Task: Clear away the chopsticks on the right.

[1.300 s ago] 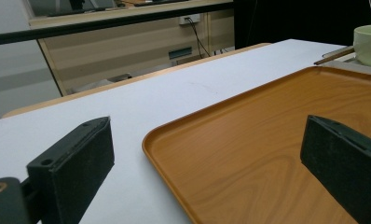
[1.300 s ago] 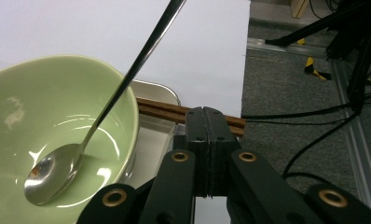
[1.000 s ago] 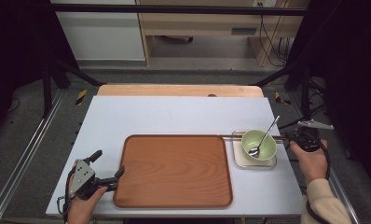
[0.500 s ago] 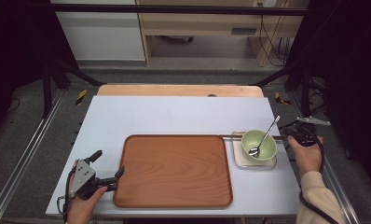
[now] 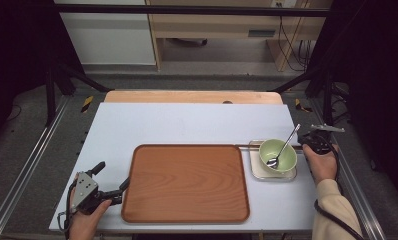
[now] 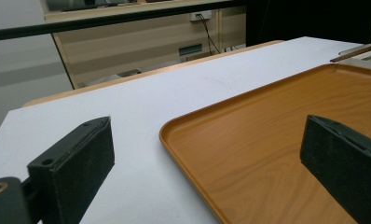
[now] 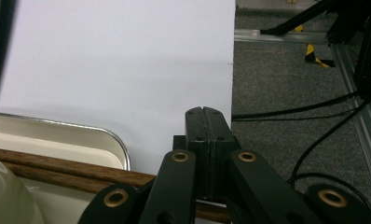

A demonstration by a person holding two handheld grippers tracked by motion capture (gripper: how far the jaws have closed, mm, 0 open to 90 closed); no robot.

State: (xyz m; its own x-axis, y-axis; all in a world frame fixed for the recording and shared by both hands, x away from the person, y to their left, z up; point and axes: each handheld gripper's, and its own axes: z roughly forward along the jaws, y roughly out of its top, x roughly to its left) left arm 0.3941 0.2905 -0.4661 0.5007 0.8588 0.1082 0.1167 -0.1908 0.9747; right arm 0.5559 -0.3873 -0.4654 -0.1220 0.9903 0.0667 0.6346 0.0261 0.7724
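Resting on the tabletop [image 5: 187,120], the wooden tray [image 5: 187,182] sits bare at its near edge; the bowl [image 5: 277,154] with spoon [image 5: 284,147] and chopsticks [image 7: 58,170] waits beside it on a small dish [image 5: 257,170], not yet moved over, I judge. Left gripper [image 5: 109,185] gapes at the tray's corner; right gripper [image 7: 207,140] is closed beside the chopsticks. No writing is readable.

Even overhead light, dark surroundings, soft shadows
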